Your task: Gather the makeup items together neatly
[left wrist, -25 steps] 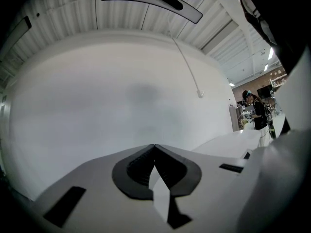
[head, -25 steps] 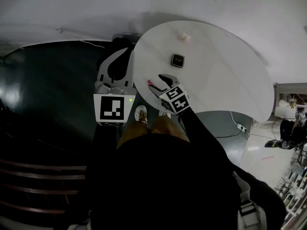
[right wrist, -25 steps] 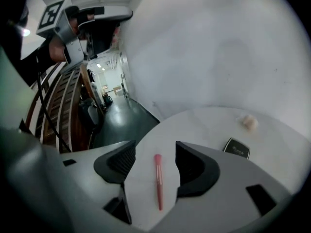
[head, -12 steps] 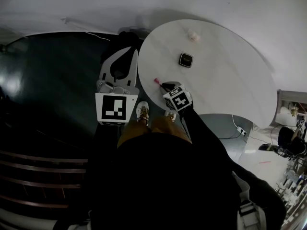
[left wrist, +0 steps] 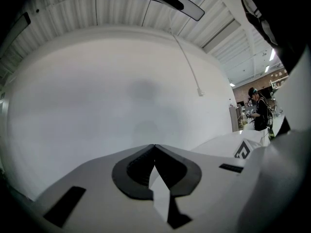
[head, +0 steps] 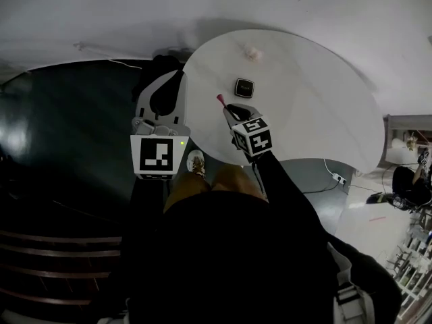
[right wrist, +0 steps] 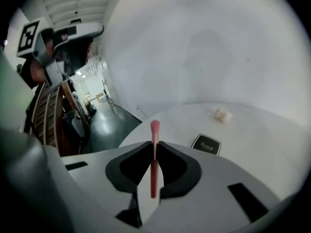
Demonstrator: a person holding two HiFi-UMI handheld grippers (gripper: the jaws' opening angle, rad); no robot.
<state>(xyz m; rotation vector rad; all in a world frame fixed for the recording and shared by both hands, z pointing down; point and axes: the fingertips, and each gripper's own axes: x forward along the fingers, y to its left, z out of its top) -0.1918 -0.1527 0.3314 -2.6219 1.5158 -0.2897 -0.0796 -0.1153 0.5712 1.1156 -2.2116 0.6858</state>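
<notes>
Looking down from the head view, I had the round white desk [head: 317, 113] filling the upper right, bare but for a few small things lying apart, so I judged the gathering barely begun. My left tongs [head: 179, 74] hung beside the desk's left edge over the dark floor, pointing out at a blank wall. Their own view showed the jaws pressed together with nothing between them, and I read that hand as parked aside to leave the other one room. My right tongs [head: 229, 108] slanted down over the near-left part of the desk. Their jaws had just been closing, and in the right gripper view they stood almost together, nipped on the thin stem of a pink makeup brush [right wrist: 154, 169]. Beyond them the black square compact [head: 244, 86] lay flat on the desk, near the brush tip but not touching it. I took it for the natural anchor to collect things around, since it sat nearest the middle. Farther back a small pale puff [head: 253, 52] rested toward the far edge, well apart from the compact. The brush, slimmest of all, ran along the line of the jaws with its rounded head poking out past the tips. Gripped at the stem, the head stayed free and easy to aim. It seemed raised off the surface, though I could not be sure.
</notes>
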